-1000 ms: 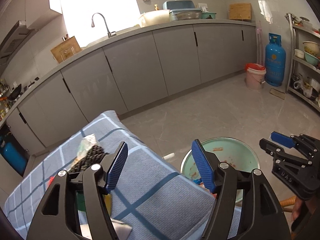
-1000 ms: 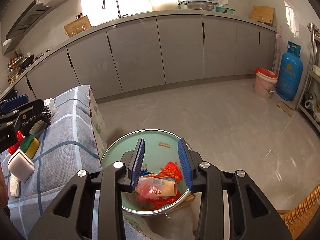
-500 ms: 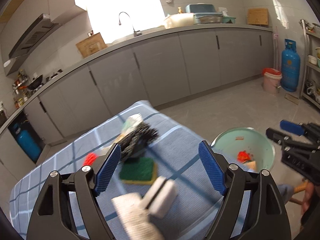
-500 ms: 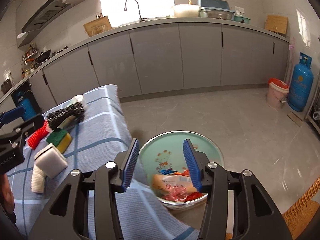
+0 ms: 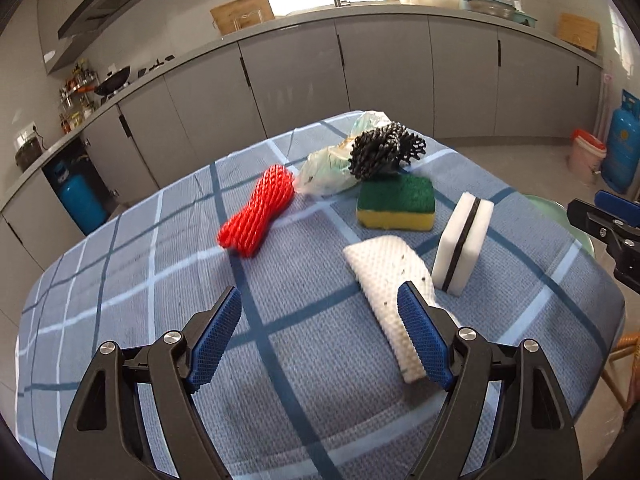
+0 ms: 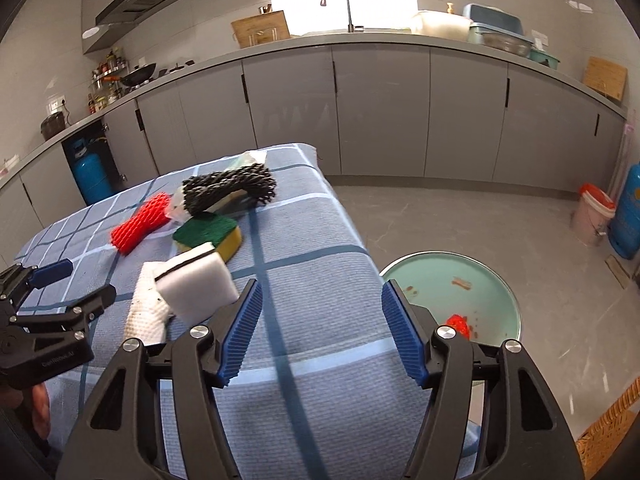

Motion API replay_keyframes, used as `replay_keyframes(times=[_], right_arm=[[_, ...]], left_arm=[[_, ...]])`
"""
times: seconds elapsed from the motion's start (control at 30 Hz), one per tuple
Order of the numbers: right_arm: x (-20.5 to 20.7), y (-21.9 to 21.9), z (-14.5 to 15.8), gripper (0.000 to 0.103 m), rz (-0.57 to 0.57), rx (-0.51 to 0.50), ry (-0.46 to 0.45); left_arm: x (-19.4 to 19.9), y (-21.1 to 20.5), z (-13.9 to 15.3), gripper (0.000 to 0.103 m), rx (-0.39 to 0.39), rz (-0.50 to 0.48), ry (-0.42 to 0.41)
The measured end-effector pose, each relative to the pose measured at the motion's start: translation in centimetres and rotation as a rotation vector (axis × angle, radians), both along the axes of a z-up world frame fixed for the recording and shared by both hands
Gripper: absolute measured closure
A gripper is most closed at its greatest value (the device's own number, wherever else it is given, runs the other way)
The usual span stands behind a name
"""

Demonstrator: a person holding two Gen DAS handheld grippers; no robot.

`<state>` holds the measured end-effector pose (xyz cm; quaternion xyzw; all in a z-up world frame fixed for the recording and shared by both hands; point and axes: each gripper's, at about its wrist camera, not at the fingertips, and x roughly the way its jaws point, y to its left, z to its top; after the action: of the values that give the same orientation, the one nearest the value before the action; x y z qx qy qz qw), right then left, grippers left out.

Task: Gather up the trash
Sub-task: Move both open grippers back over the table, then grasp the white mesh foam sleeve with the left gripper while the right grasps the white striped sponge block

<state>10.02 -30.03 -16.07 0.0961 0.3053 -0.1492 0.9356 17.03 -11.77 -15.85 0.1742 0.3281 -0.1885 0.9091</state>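
Looked like the between-pickups step: both grippers empty over the checked tablecloth [image 5: 120, 280], hunting the next bit of trash. The left gripper [image 5: 320, 332] was spread wide with nothing between its jaws, and the white foam net [image 5: 384, 276] lay just past its right pad, toward the cloth's right edge. The right gripper [image 6: 322, 330] was opening, also empty. The green basin [image 6: 492, 280] sat on the floor beyond that edge. Next move probably called for shifting right and dropping onto the net.
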Motion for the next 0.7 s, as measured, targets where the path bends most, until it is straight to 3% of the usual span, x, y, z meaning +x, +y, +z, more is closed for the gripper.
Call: replay_keyframes(times=[0.3,0.4,0.6,0.67,0.7], right_arm=[[0.3,0.9,0.4,0.033,-0.013,-0.032,0.006],[0.3,0.6,0.3,0.033,-0.019,-0.03,0.012],[0.1,0.1,0.4,0.032,-0.037,-0.025,0.008],[0.3,0.1,0.3,0.032,-0.036,-0.019,0.008],[0.4,0.2,0.2,0.032,-0.031,-0.016,0.009]], left_arm=[[-1.0,-1.3,-0.9,0.023,-0.028,-0.057,0.026],[-0.5,-2.6,-2.0,0.023,0.0,-0.08,0.038],[0.6,-3.3,-3.7,0.024,-0.008,-0.079,0.112],[0.6,-3.5,-4.0,0.025,-0.005,-0.087,0.117],[0.6,-3.5,-4.1,0.032,-0.005,-0.091,0.119]])
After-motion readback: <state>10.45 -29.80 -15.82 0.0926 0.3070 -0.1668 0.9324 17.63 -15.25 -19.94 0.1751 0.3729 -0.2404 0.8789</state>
